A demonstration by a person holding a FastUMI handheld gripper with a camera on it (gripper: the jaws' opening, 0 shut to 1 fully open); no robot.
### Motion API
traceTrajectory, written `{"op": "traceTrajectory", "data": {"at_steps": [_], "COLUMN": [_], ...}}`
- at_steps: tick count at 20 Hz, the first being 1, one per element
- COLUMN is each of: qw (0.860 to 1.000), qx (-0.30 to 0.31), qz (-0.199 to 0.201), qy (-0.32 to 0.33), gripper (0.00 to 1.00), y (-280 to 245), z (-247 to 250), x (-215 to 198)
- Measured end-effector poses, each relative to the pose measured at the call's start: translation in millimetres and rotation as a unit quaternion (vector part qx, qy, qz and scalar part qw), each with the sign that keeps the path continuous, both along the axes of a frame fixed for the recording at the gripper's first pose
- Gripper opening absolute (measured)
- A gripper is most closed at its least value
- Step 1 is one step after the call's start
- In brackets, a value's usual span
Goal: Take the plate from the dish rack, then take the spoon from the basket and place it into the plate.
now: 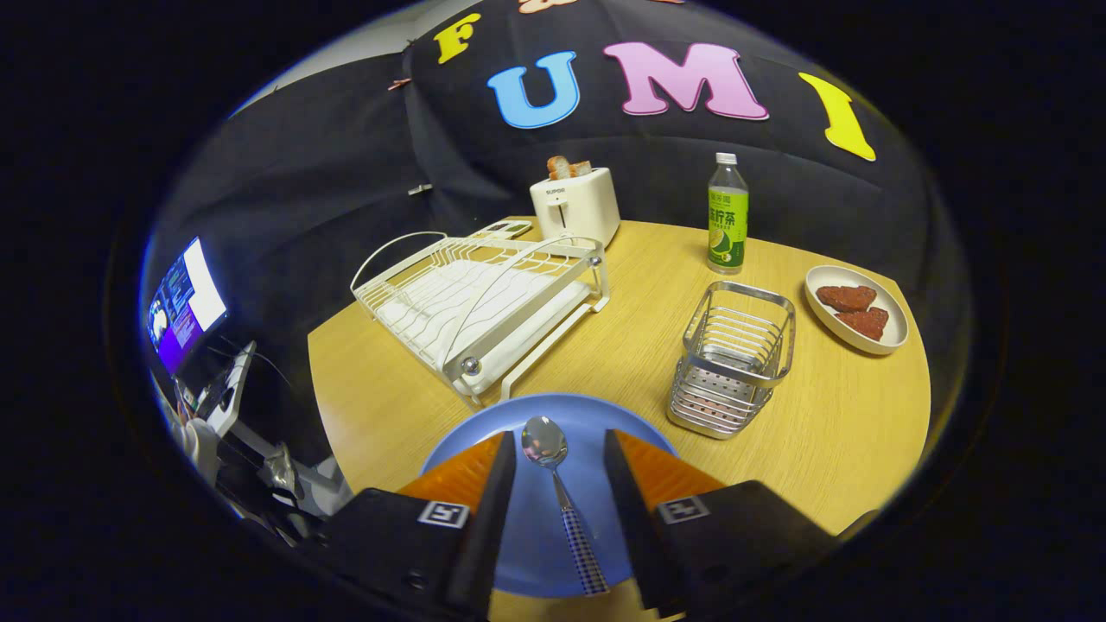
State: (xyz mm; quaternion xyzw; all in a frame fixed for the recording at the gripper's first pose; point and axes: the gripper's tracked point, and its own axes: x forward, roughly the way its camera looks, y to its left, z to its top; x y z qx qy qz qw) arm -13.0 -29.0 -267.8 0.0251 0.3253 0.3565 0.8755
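Observation:
A blue plate (596, 423) lies flat on the wooden table at the near edge, under my fingers. A metal spoon (546, 445) with a checked handle rests on the plate, bowl pointing away, lying in the gap between my fingers without touching them. My gripper (559, 458) is open above the plate. The white wire dish rack (484, 302) stands just beyond the plate to the left, with no dishes in it. The metal basket (733, 358) stands beyond the plate to the right, with nothing visible inside.
A white toaster (576, 206) with bread in it stands at the back of the table, a green bottle (727, 216) to its right. A white dish (855, 309) with reddish pieces sits right of the basket. A monitor and equipment stand off the table's left side.

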Motion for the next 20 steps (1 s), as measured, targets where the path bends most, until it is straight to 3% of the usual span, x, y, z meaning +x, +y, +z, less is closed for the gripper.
{"op": "traceTrajectory", "data": {"at_steps": [1,3,6,11,15,20], "qw": [1.000,1.000,0.997,0.981,0.960,0.930], "qx": [0.005,0.005,-0.005,-0.013,-0.011,-0.012], "qz": [-0.008,-0.029,-0.065,-0.163,-0.241,-0.305], "qy": [0.005,-0.006,-0.049,-0.101,-0.145,-0.204], "gripper": [0.87,0.98,0.99,0.98,0.98,0.99], "y": [-1,-9,-20,-35,-41,-41], "z": [6,22,52,115,165,222], "x": [0,5,16,24,23,8]}}
